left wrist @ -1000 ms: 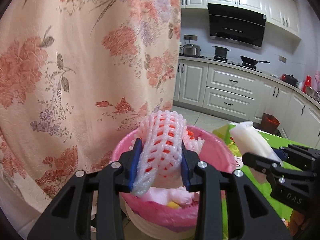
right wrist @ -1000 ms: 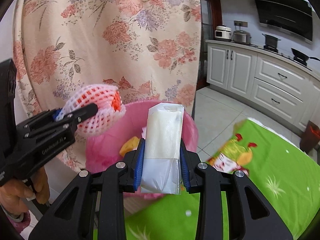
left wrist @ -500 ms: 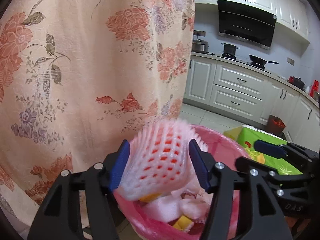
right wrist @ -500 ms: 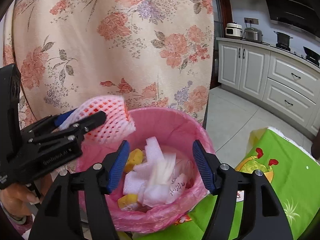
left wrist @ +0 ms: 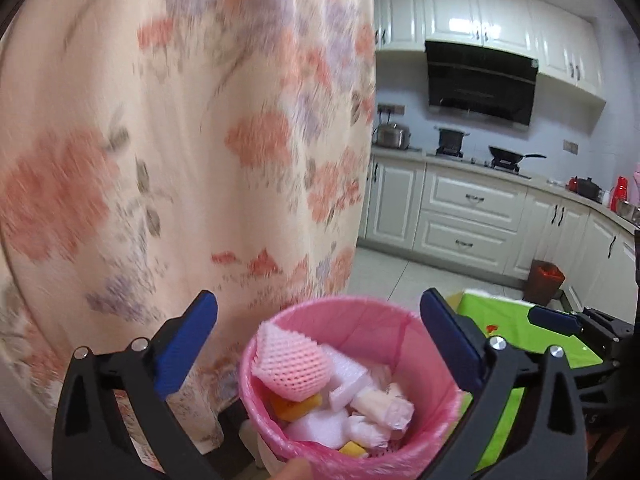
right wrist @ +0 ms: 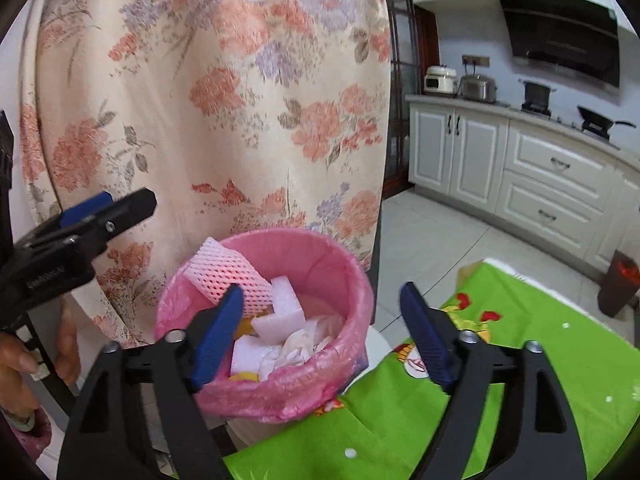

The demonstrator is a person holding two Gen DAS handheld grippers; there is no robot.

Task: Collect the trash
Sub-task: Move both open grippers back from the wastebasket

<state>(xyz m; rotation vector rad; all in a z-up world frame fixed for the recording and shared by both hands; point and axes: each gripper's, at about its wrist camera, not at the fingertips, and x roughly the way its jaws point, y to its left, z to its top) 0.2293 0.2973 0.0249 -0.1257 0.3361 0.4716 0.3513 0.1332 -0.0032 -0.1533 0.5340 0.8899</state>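
Left gripper (left wrist: 318, 344): jaws wide and opening, nothing between the pads. Its 2 blue fingertips (left wrist: 186, 344) frame the trash bin (left wrist: 384, 312), which stands just ahead of and below them. To the left of this gripper and beyond it hangs a floral curtain (left wrist: 180, 140), blurred in this view.

Bin contents, seen past the left gripper's tips: a pink foam fruit net (left wrist: 292, 364) lies on top at the near-left side, leaning against the pink liner. To its right are white foam blocks (left wrist: 348, 380), crumpled white wrapping (left wrist: 384, 400) and yellow scraps (left wrist: 296, 404).

Right gripper (right wrist: 322, 336): jaws wide and opening, empty. The bin sits ahead of it, nearer its left finger, whose blue pad overlaps the net in view; contact cannot be judged. Below and to the right of this gripper spreads a green tablecloth (right wrist: 540, 340). Farther right stand white kitchen cabinets (right wrist: 552, 176).
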